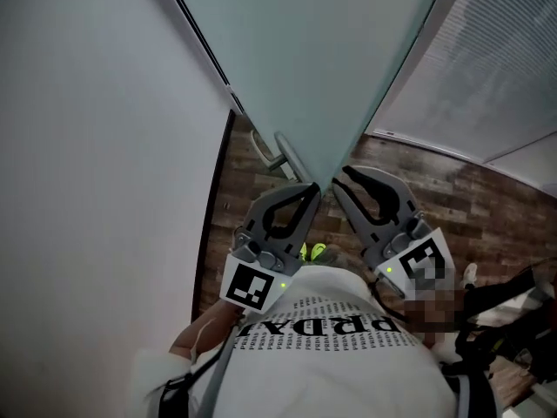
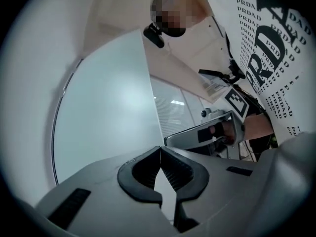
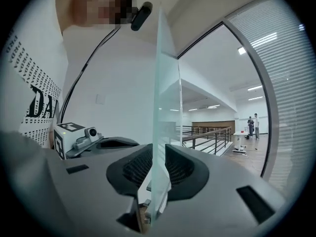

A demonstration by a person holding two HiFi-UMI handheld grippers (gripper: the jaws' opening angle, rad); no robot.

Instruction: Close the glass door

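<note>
My right tongs (image 3: pixel 157 154) are drawn in narrow on the free edge of the glass door (image 3: pixel 165 107). The pane runs straight between the two ribbed pads, which sit close against its two faces. My left tongs (image 2: pixel 160 151) are brought together, tips meeting, with nothing pinched between them. They sit right at that same door edge, on its other side, though I cannot tell whether they touch it.

From above, both tongs point up at the pane's lower end, the left tongs (image 1: pixel 312 190) and right tongs (image 1: pixel 341 178) just beside each other with the edge between them. The marker cube (image 1: pixel 252 286) of the left one and the marker cube (image 1: pixel 422 259) of the right sit close against my printed shirt (image 1: pixel 331 347).

The glass door (image 1: pixel 313 50) is a pale frosted sheet standing on end in front of me. A metal handle (image 1: pixel 283 151) is fixed on it near the left tongs. A white wall (image 1: pixel 87 190) is to the left, slatted blinds (image 1: pixel 496 68) to the right, and a dark wood floor (image 1: pixel 435 190) below. Past the pane, the right gripper view shows a railing (image 3: pixel 207 135) and two people (image 3: pixel 253 125) standing far off.
</note>
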